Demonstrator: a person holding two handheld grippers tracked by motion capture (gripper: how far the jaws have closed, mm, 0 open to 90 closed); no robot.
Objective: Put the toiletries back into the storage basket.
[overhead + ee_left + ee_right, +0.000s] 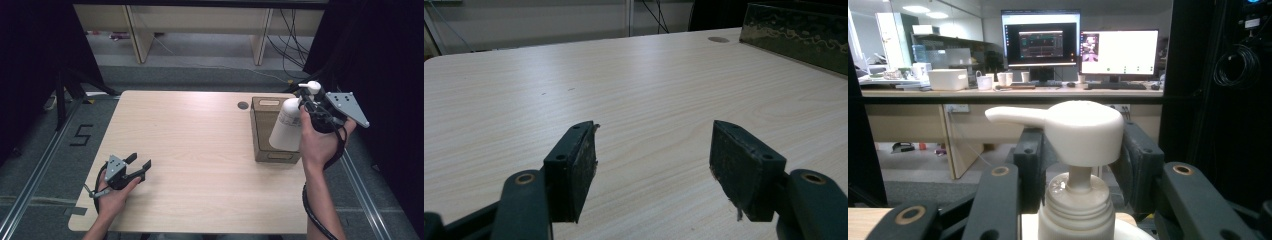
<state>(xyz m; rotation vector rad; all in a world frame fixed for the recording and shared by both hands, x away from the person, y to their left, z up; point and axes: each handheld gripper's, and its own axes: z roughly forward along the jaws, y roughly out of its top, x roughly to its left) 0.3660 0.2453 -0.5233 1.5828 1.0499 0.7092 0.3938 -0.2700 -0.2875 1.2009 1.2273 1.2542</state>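
Observation:
A white pump bottle (287, 125) hangs in the air over the right side of a brown wooden box (264, 131) at the table's right. My right gripper (311, 104) is shut on the bottle's neck just under the pump head (1068, 127), whose spout points left in the right gripper view; the black fingers (1140, 165) press in from both sides. My left gripper (140, 162) rests low over the table's near left corner, open, with nothing between its pads (583, 165).
The light wooden table (190, 150) has a small dark round hole (243, 105) near its far edge. The box's dark side (799, 35) shows at the upper right of the left gripper view. Beyond the table stand desk legs, cables and monitors (1040, 45).

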